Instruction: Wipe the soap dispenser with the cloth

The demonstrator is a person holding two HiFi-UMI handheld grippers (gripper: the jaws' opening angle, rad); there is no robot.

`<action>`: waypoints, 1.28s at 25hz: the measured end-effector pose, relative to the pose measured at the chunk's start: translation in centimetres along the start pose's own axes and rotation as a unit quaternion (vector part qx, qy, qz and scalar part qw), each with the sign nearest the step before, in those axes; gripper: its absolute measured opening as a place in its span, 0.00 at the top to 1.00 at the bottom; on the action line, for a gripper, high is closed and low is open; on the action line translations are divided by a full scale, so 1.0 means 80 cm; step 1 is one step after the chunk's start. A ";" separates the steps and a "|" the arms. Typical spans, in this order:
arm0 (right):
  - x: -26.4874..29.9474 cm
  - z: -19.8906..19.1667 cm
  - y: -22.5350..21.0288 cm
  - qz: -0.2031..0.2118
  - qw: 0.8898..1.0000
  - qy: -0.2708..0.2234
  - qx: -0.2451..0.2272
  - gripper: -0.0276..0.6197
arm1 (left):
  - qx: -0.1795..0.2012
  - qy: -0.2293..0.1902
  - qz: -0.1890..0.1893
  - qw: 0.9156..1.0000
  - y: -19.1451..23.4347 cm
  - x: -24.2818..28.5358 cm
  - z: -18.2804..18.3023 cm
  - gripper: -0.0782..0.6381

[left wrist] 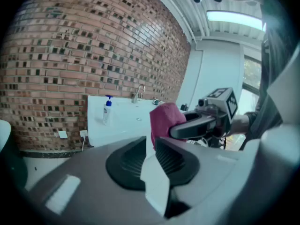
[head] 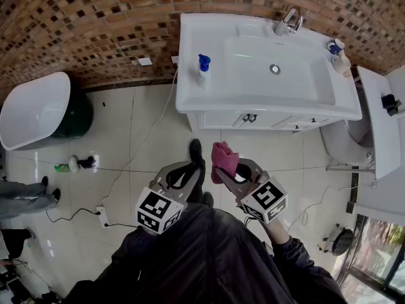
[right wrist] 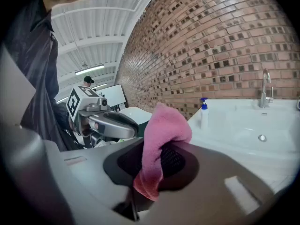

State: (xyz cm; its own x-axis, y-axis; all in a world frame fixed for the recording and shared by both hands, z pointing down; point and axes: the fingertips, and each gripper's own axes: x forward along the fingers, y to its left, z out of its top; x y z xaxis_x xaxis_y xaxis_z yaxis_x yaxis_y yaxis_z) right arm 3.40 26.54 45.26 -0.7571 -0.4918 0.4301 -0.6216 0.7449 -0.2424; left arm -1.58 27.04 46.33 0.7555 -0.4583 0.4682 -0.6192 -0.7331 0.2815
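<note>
A clear soap dispenser (head: pixel 203 68) with a blue pump stands on the left rim of the white washbasin unit (head: pixel 190 87), well ahead of both grippers. It also shows in the left gripper view as the soap dispenser (left wrist: pixel 107 110) and in the right gripper view as the soap dispenser (right wrist: pixel 204 111). My right gripper (head: pixel 229 173) is shut on a pink cloth (head: pixel 224 158), which bulges up out of its jaws; the cloth (right wrist: pixel 161 139) covers most of the pads. My left gripper (head: pixel 185 173) is shut with nothing in it, its jaws (left wrist: pixel 151 144) together beside the cloth (left wrist: pixel 164 118).
A tap (head: pixel 290 23) and a second pump bottle (head: pixel 338 52) stand at the basin's back right. A white bathtub (head: pixel 38 109) lies left, a toilet (head: pixel 342 144) right of the unit. Cables and a power strip (head: pixel 101 215) cross the tiled floor. A bystander's legs (head: pixel 25 195) show at far left.
</note>
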 end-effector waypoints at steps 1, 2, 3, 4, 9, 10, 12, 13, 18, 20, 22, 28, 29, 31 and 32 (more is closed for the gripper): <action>0.013 0.013 -0.019 -0.005 1.000 -0.001 0.003 0.86 | -0.003 0.001 -0.002 1.000 0.019 0.010 0.011 0.84; 0.026 0.027 -0.039 -0.010 1.000 -0.002 0.007 0.86 | -0.004 0.001 -0.005 1.000 0.037 0.020 0.023 0.84; 0.039 0.042 -0.058 -0.015 1.000 -0.004 0.009 0.86 | -0.005 0.001 -0.008 1.000 0.055 0.029 0.036 0.84; 0.052 0.058 -0.078 -0.020 1.000 -0.005 0.008 0.86 | -0.004 -0.001 -0.010 1.000 0.073 0.038 0.050 0.84; 0.122 0.150 -0.177 -0.053 0.997 -0.004 -0.049 0.86 | 0.000 -0.002 -0.023 1.000 0.157 0.075 0.110 0.84; 0.136 0.172 -0.196 -0.061 0.996 -0.010 -0.061 0.86 | -0.001 -0.003 -0.025 1.000 0.171 0.080 0.120 0.84; 0.161 0.214 -0.229 -0.074 0.994 -0.028 -0.079 0.86 | -0.003 -0.007 -0.027 1.000 0.197 0.088 0.136 0.84; 0.173 0.231 -0.244 -0.079 0.992 -0.034 -0.087 0.86 | -0.004 -0.009 -0.027 1.000 0.209 0.093 0.144 0.84; 0.224 0.256 -0.291 -0.087 0.991 -0.030 -0.100 0.86 | -0.017 -0.021 -0.027 0.999 0.246 0.103 0.167 0.84; 0.232 0.249 -0.297 -0.085 0.992 -0.022 -0.093 0.86 | -0.021 -0.022 -0.028 0.999 0.253 0.106 0.171 0.84; 0.230 0.240 -0.296 -0.081 0.993 -0.015 -0.089 0.86 | -0.027 -0.023 -0.027 0.999 0.258 0.109 0.172 0.84; 0.199 0.205 -0.280 -0.069 0.995 0.000 -0.069 0.86 | -0.032 -0.017 -0.023 0.999 0.265 0.122 0.173 0.84; 0.196 0.196 -0.278 -0.066 0.996 0.005 -0.063 0.86 | -0.033 -0.016 -0.024 0.999 0.265 0.124 0.174 0.84; 0.196 0.183 -0.276 -0.060 0.997 0.011 -0.054 0.86 | -0.034 -0.015 -0.024 0.999 0.267 0.127 0.175 0.84; 0.196 0.181 -0.276 -0.059 0.997 0.009 -0.050 0.86 | -0.033 -0.013 -0.025 0.999 0.267 0.130 0.175 0.84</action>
State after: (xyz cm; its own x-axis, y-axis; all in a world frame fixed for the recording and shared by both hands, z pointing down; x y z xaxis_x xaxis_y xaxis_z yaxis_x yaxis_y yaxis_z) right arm 2.35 -4.14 44.75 -0.6758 -0.5704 0.4669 -0.6818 0.7244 -0.1019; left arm -3.93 -0.43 45.46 0.7907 -0.4352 0.4305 -0.5924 -0.7212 0.3590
